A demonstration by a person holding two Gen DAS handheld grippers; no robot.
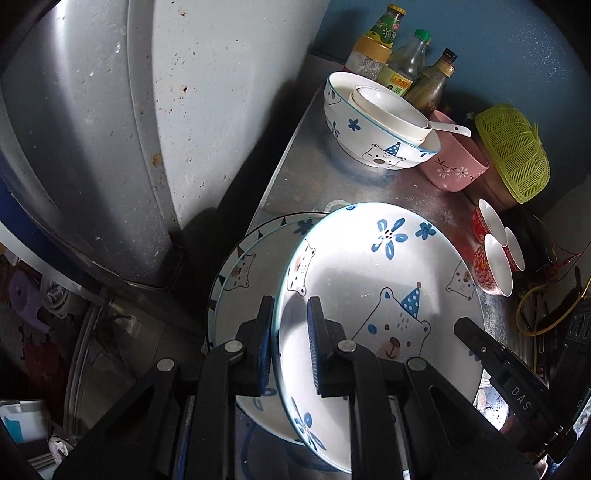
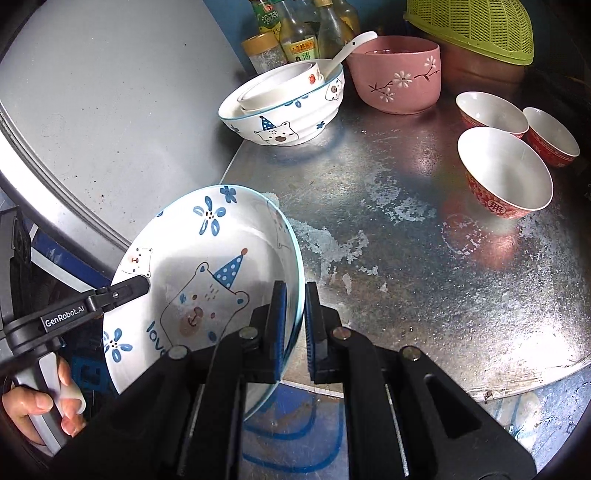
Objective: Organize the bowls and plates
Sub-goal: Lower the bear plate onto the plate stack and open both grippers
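A white bear-print plate (image 1: 369, 280) is held tilted above a second, similar plate (image 1: 251, 273) on the metal counter. My left gripper (image 1: 291, 314) is shut on the plate's left rim. My right gripper (image 2: 293, 306) is shut on its right rim (image 2: 295, 258); the plate also shows in the right wrist view (image 2: 207, 266). The right gripper's finger shows at the plate's right edge in the left wrist view (image 1: 480, 343). A bear-print bowl (image 2: 280, 110) holds a smaller white bowl (image 2: 280, 83) and a spoon (image 2: 351, 48).
A pink flowered bowl (image 2: 397, 74) stands behind the bear bowl. Three red-and-white small bowls (image 2: 506, 173) sit at the right. A green plastic basket (image 2: 472, 26) and sauce bottles (image 2: 295, 33) line the back wall. A grey appliance (image 1: 110, 129) stands to the left.
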